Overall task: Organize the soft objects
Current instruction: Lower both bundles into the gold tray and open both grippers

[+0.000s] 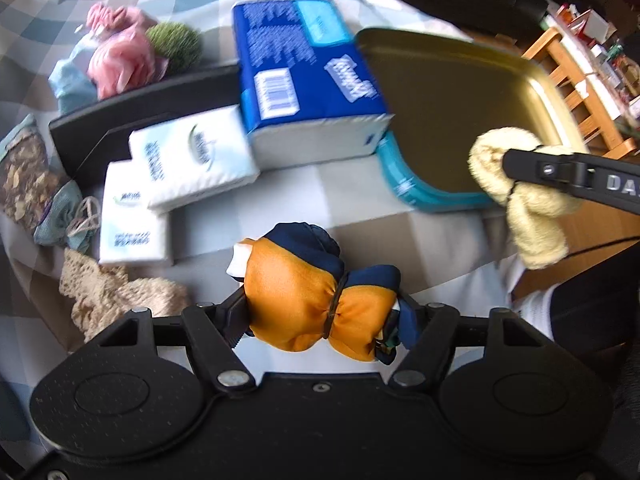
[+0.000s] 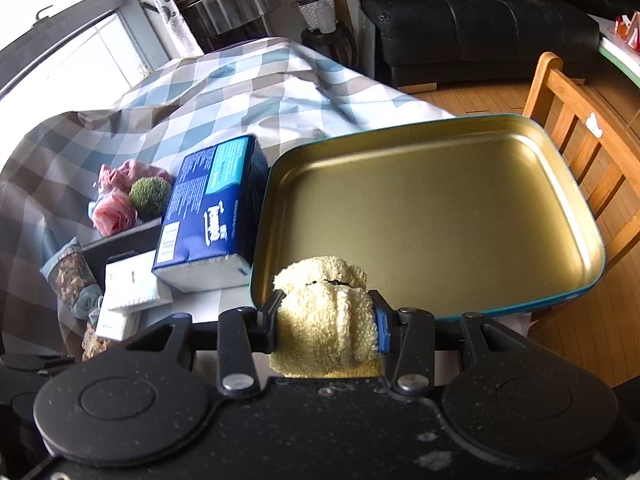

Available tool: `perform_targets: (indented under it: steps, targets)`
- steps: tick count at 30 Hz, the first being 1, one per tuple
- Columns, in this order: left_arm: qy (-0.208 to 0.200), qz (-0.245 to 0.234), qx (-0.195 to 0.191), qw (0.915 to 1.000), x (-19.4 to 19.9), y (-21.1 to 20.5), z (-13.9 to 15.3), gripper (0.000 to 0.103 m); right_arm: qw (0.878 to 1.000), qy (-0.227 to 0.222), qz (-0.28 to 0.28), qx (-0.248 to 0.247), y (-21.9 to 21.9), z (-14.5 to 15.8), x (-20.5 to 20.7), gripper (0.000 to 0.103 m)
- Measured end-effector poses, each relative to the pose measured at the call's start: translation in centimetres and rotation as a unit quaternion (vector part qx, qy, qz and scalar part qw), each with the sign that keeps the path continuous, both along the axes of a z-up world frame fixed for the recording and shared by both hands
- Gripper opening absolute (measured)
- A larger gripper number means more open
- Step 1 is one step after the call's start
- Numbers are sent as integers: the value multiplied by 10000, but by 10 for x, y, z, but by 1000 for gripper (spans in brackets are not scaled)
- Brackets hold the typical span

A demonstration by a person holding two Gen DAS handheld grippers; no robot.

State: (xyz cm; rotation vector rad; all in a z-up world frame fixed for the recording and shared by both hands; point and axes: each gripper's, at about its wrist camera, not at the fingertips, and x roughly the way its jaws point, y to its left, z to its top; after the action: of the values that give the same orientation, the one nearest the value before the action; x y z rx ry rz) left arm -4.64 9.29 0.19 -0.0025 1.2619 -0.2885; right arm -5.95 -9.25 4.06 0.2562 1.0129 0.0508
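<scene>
Tray (image 2: 432, 216) bare, nothing yet placed in it; task judged barely begun. Right gripper (image 2: 326, 322) pinches a rolled yellow towel (image 2: 324, 316) at the tray's near rim; left gripper (image 1: 324, 312) pinches an orange-and-navy cloth bundle (image 1: 316, 300) above the worktop (image 1: 328, 196). Tissue packs (image 1: 176, 168), pink cloth (image 1: 120, 60) and lace (image 1: 108, 292) remain unsorted on the worktop.
</scene>
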Motion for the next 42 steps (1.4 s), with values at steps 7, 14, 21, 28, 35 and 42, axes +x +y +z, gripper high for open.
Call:
perform_targets:
  steps: [7, 14, 21, 28, 35, 42]
  targets:
    - [-488, -320, -328, 9978, 22, -43, 44, 65, 9973, -478, -454, -337, -38, 39, 20, 42]
    - [-706, -515, -706, 9937, 50, -89, 65, 66, 9864, -910, -992, -938, -87, 77, 55, 42]
    - [-511, -478, -755, 9947, 80, -115, 50, 66, 9823, -866, -1399, -899, -123, 76, 77, 42]
    - [-136, -298, -740, 9967, 83, -108, 18, 66, 9871, -104, -1546, -415, -140, 43, 80, 42]
    - [2, -66, -916, 9958, 85, -95, 12, 66, 9846, 14, -1725, -267, -136, 36, 84, 43]
    - [-75, -41, -1002, 9949, 84, -93, 16, 71, 9859, 55, -1657, -239, -133, 37, 82, 47]
